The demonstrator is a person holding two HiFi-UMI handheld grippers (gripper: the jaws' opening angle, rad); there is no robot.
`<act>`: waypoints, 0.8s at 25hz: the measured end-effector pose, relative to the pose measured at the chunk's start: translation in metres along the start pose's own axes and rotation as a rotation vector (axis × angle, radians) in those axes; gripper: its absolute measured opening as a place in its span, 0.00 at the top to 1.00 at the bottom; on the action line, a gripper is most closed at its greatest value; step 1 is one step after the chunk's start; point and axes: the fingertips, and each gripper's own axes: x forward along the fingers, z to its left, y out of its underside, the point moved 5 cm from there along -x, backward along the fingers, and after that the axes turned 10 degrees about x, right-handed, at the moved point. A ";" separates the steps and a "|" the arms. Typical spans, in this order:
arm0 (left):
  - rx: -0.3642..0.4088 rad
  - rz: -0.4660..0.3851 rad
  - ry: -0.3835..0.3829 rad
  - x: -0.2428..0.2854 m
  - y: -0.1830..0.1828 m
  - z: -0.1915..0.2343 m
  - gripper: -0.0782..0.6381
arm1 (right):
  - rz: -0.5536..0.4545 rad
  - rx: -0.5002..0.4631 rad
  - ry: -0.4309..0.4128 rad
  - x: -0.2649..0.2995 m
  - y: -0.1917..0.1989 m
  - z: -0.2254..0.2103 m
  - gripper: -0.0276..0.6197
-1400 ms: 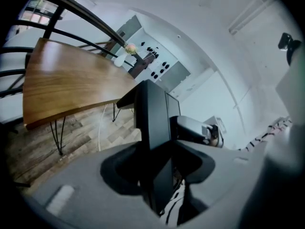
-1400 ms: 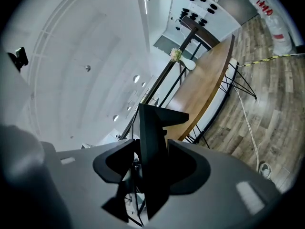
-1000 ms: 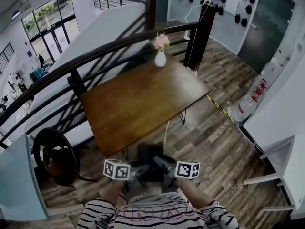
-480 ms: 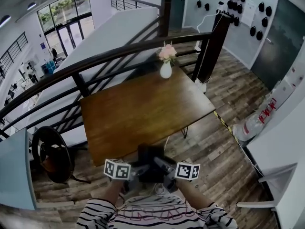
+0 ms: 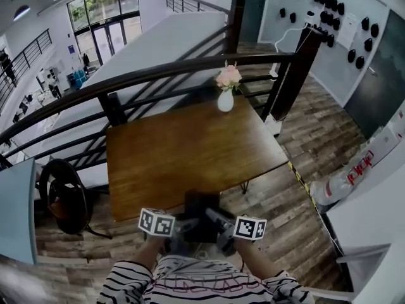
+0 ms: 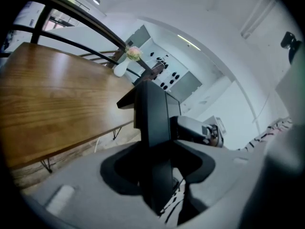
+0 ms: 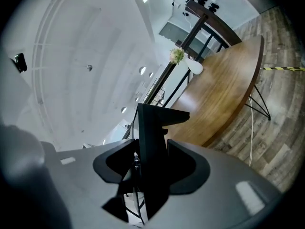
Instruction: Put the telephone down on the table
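1. The telephone (image 5: 202, 215), a black slab-shaped unit, hangs in the air close in front of the person, carried between the two tools. In the head view it sits right at the worktop's near edge, and it looks to be short of that edge rather than over the wood.
2. The left gripper (image 6: 153, 163) has its jaws clenched on the telephone's left side. In the left gripper view the dark body stands upright between them, with no gap on either side.
3. The right gripper (image 7: 151, 168) holds the opposite side in the same way, with its jaws pressed against the black body. The load is shared between both hands.
4. The worktop (image 5: 183, 147) is bare brown wood across its near and middle parts. Only a white vase (image 5: 225, 101) of pink flowers (image 5: 228, 77) stands on it, at the far edge near the far right corner and well apart from the telephone.
5. A dark railing (image 5: 158, 75) runs behind the far edge, and plank floor (image 5: 278, 201) shows to the right.
6. The step in hand is the carry to the table, and the set-down is not yet done.
7. Next, the telephone has to be brought forward past the near edge and lowered level until its base rests on the wood. Both jaws should then release together.
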 end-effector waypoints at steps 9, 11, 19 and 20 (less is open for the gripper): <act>-0.014 0.010 0.003 0.017 -0.046 0.046 0.62 | -0.004 0.014 0.013 0.042 -0.050 -0.013 0.63; -0.014 0.014 0.008 0.020 -0.062 0.061 0.62 | -0.010 0.014 0.021 0.056 -0.066 -0.014 0.63; -0.003 0.007 0.031 0.019 -0.137 0.128 0.62 | -0.025 -0.006 0.023 0.132 -0.130 -0.013 0.63; -0.004 0.008 0.033 0.017 -0.144 0.136 0.62 | -0.025 -0.004 0.023 0.141 -0.136 -0.012 0.63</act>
